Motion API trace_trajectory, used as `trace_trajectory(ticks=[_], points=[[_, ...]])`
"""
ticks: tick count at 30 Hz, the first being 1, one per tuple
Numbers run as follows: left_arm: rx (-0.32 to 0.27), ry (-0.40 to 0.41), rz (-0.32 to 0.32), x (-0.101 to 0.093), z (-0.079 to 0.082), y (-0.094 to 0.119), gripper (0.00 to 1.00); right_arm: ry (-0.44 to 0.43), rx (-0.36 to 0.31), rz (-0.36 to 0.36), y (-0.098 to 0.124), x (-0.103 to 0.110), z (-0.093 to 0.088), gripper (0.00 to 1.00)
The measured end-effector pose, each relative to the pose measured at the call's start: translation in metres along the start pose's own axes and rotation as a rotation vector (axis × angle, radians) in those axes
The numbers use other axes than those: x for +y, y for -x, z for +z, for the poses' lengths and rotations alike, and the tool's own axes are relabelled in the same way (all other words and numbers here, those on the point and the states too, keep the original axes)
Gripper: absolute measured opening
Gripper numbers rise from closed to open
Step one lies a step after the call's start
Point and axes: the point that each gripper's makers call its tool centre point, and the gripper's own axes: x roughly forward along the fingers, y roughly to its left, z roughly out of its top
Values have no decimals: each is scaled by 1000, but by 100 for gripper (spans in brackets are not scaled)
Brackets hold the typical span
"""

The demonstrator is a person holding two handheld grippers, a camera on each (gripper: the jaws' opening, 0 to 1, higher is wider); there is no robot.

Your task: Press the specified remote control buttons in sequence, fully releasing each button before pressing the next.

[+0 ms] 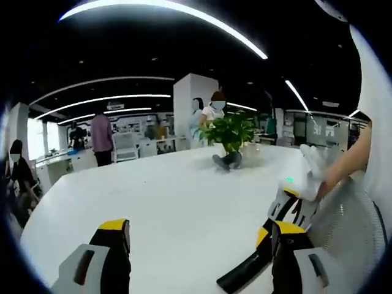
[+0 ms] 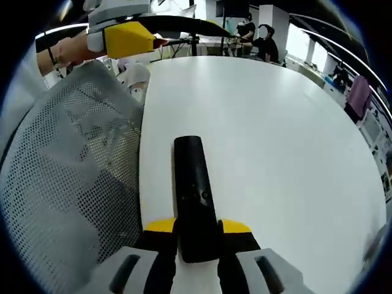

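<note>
my right hand-held gripper (image 2: 197, 236) clamps remote (image 2: 193, 190) | long axis runs straight ahead over counter (image 2: 275, 135) | my left hand-held gripper (image 1: 196, 236) apart, off beside, free to press

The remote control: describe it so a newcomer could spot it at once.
Start at the big white table, then go to its edge beside the grey mesh chair back. The remote control is the long, slim black bar there, its near end clamped by the right gripper; nothing else dark lies nearby.
</note>
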Motion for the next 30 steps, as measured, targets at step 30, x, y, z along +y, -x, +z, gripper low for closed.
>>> trace_trajectory(ticks=[30], points=[[-176,130,212,47,16,31,100,39,78,-23,-1,-120,1,22]])
